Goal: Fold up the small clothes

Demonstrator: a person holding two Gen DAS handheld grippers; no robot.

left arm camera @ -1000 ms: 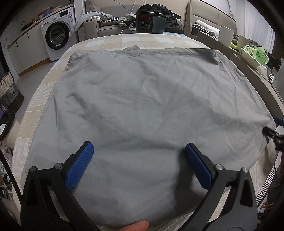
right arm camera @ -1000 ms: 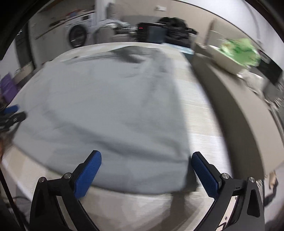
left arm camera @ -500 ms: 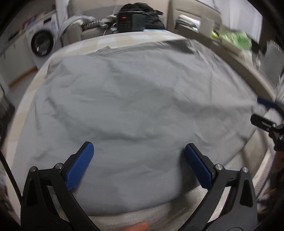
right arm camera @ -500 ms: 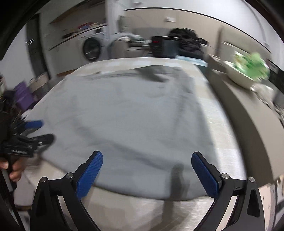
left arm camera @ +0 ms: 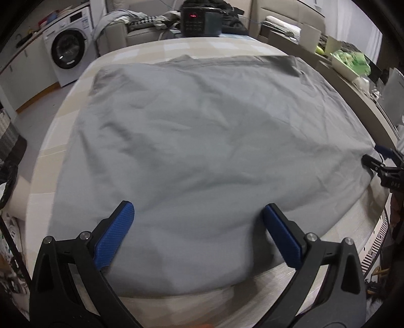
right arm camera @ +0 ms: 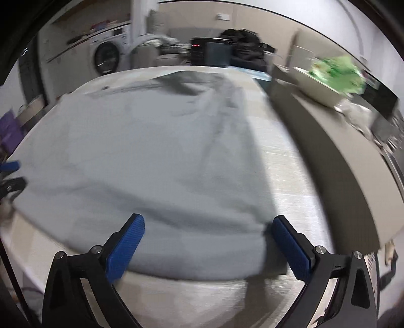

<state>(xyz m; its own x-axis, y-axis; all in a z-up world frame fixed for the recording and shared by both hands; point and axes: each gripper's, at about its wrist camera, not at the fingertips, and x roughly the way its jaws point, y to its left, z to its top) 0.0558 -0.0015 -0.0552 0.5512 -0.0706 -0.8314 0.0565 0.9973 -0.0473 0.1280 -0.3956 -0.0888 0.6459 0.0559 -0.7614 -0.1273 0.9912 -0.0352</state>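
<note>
A grey garment (left arm camera: 202,141) lies spread flat and wrinkled over the beige checked table (left arm camera: 176,48). My left gripper (left arm camera: 198,222) hovers open over its near hem, blue pads wide apart, nothing between them. In the right wrist view the same grey garment (right arm camera: 151,161) is blurred, and my right gripper (right arm camera: 207,232) stands open over its near right corner. The right gripper (left arm camera: 378,161) also shows at the far right edge of the left wrist view, and the left gripper (right arm camera: 10,176) at the left edge of the right wrist view.
A washing machine (left arm camera: 68,50) stands back left. A dark device with red digits (left arm camera: 199,17) and piled clothes sit behind the table. A ledge (right arm camera: 328,151) along the right carries a white tub with green stuff (right arm camera: 333,73). Bare table strip (right arm camera: 290,176) lies right of the garment.
Both grippers shifted slightly over the garment's near edge and stayed open. The right wrist view swung a little; the garment has not visibly moved.
</note>
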